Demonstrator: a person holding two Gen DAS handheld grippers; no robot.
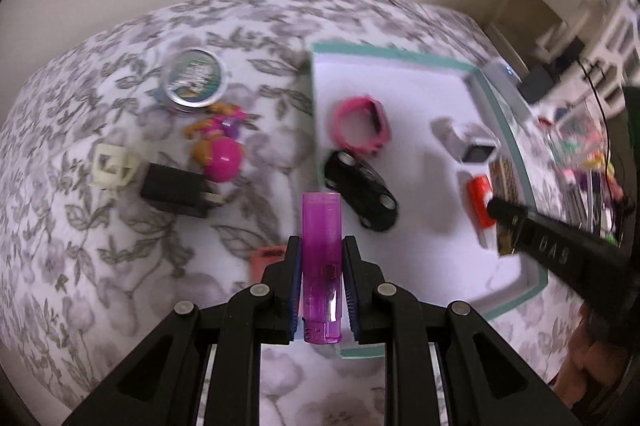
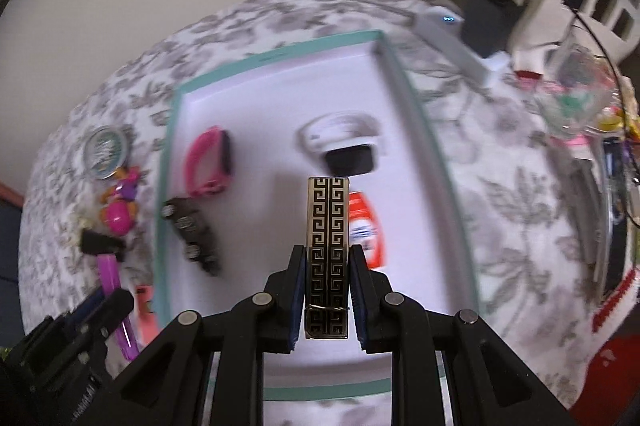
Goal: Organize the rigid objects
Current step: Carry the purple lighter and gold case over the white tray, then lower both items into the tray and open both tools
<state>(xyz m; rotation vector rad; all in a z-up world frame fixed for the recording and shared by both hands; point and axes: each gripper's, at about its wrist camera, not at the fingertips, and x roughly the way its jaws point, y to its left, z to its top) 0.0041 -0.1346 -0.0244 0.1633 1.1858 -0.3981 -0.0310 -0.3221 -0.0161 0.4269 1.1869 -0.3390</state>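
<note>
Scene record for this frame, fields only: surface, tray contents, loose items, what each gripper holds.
surface: floral cloth
tray: white, teal rim
in tray: pink band, black toy car, white-and-black gadget, orange item
off tray: round tin, pink toy, cream clip, black plug
left gripper: shut on purple lighter, at the tray's edge
right gripper: shut on patterned gold-black bar, above the tray
</note>
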